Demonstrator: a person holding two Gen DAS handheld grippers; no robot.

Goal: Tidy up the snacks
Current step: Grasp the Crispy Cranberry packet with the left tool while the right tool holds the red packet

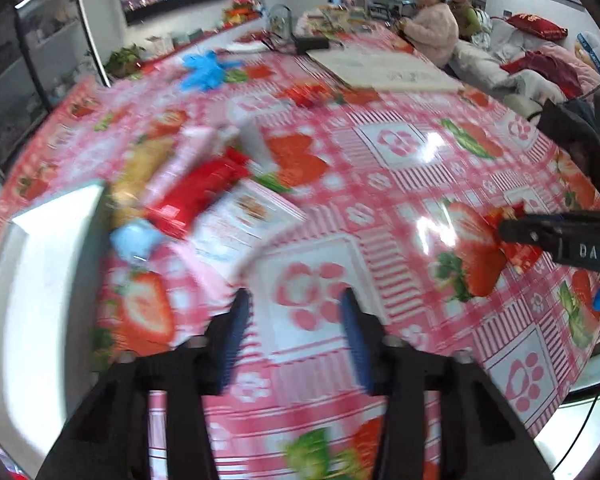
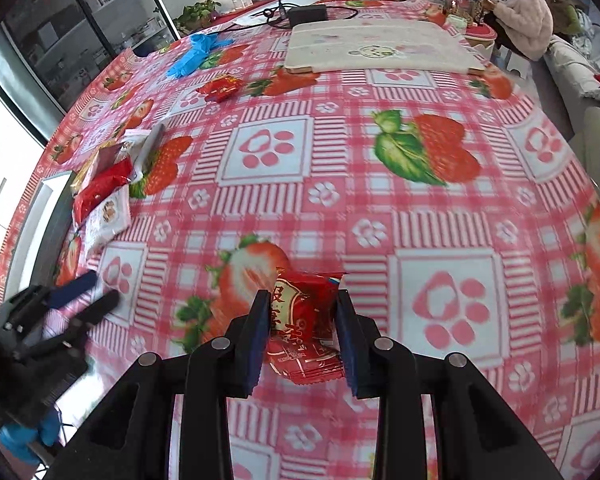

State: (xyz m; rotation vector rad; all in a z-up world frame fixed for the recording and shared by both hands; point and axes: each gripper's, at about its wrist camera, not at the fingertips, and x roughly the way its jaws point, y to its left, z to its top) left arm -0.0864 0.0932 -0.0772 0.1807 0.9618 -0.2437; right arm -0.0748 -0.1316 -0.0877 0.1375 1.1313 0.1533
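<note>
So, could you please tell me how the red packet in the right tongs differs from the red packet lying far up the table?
The near packet is clamped between the right tongs; the far packet lies loose on the tablecloth beside the blue gloves. The near packet fills the view with legible print; the far packet looks small. Both are red wrappers with gold print.

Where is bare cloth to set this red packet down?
Free: the broad middle of the tablecloth, between the snack pile and the white board. Crowded: the left edge by the white tray, where the left gripper also hovers.
</note>
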